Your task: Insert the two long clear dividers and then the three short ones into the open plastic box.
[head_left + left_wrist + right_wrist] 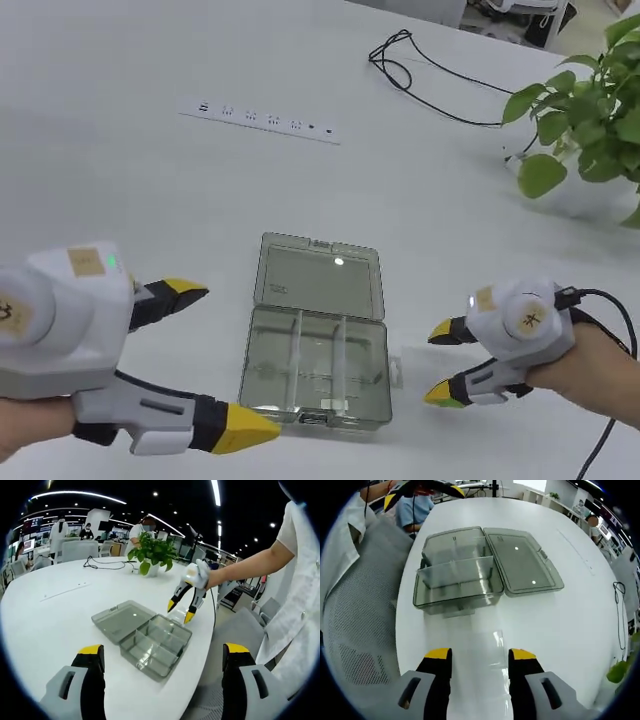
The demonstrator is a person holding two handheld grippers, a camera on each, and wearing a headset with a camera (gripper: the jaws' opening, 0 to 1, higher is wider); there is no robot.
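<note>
The open smoky plastic box [262, 385] lies mid-table, its lid [320, 275] folded flat on the far side. Two long clear dividers [297, 350] stand upright in the base, running front to back. Clear flat pieces [496, 641] lie on the table beside the box's right side [397, 368]; their number is hard to tell. My left gripper [215, 358] is open to the left of the box, holding nothing. My right gripper [440, 362] is open to the right of the box, its jaws pointing at the clear pieces [481, 654].
A white power strip [262, 118] lies farther back, a black cable [420, 70] loops at the back right, and a potted plant [590, 110] stands at the right edge. The table's near edge runs close to the box. People sit at desks far off.
</note>
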